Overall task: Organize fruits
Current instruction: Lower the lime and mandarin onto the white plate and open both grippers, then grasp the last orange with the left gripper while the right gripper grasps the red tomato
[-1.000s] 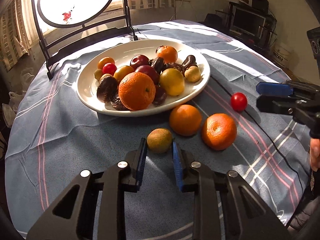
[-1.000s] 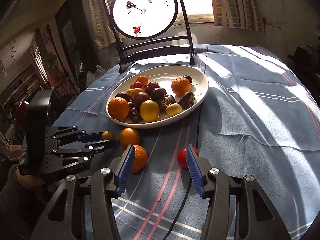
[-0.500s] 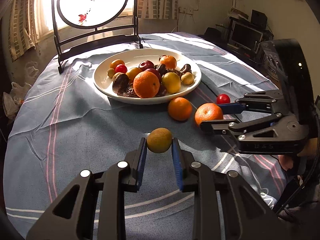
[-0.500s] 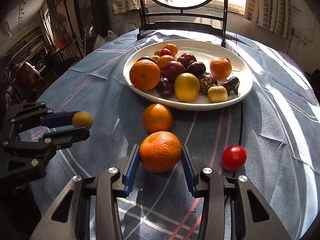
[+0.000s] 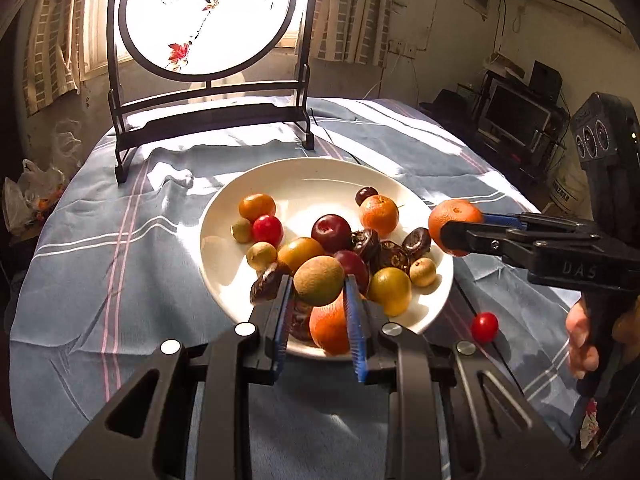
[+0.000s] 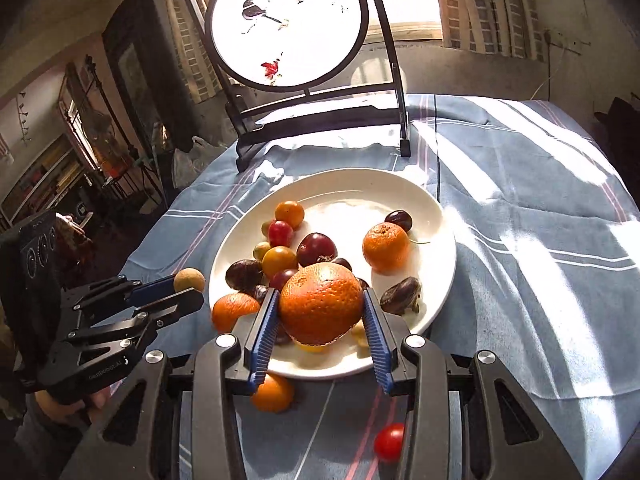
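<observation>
Left claw (image 5: 318, 312) grasps small brownish-green round fruit (image 5: 319, 280); right claw (image 6: 320, 322) grasps large orange (image 6: 321, 302), both over white plate (image 6: 430, 208). On tabletop: one orange (image 6: 273, 394), cherry tomato (image 6: 389, 442).

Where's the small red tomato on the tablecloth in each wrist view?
Left wrist: the tomato lies lower right on the cloth, just off the plate.
Right wrist: the tomato sits at the bottom, right of centre, partly behind the right gripper.
Shared landmark: the round bird screen behind the plate.
</observation>
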